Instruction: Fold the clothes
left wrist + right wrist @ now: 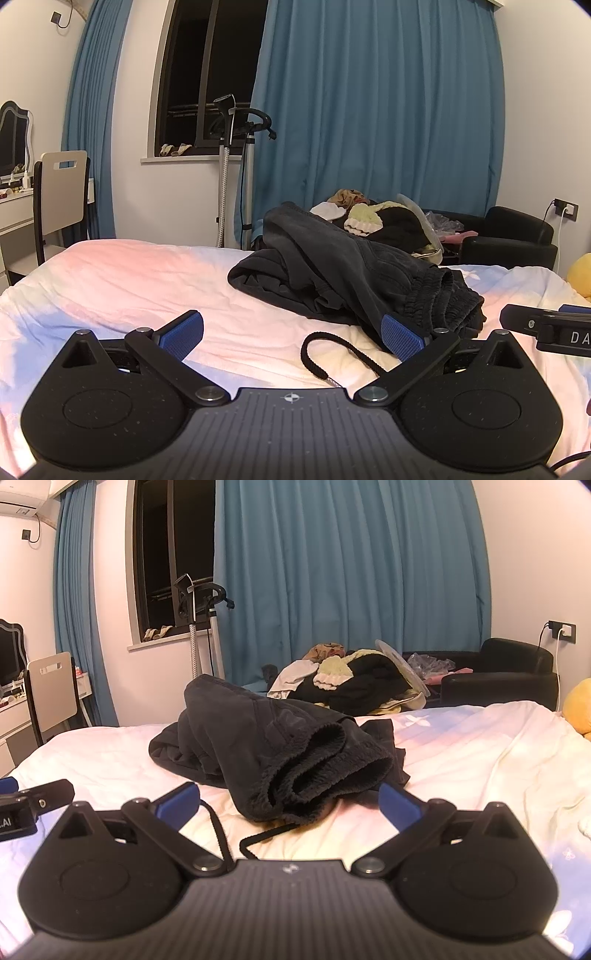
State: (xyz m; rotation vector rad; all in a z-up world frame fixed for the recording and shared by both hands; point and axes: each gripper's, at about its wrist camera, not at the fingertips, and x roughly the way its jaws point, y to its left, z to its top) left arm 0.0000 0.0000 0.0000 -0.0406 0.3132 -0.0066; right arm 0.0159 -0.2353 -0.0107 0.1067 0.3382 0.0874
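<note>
Holding both tools just above the bed (pixel 110 266), I have nothing gripped yet: my left tool (pixel 291 334) has its blue pads spread wide and released, and my right tool (pixel 290 801) stands equally wide and empty. Crumpled in the centre of both frames lies the dark sweatpants (pixel 266 746), heaped with the elastic waistband turned toward me and its black drawstring (pixel 332 354) trailing onto the sheet in the lower middle of the left view. In the right view the waistband opening sits just between my pads but apart from them. Judging by this, the folding has not started: the garment is still bunched, neither spread flat nor straightened. I would expect to take the waistband first and pull the legs out. More clothes (pixel 376 218) are piled beyond the bed, centre right of the frame, beside a black armchair (pixel 513 236), so plenty is probably left.
</note>
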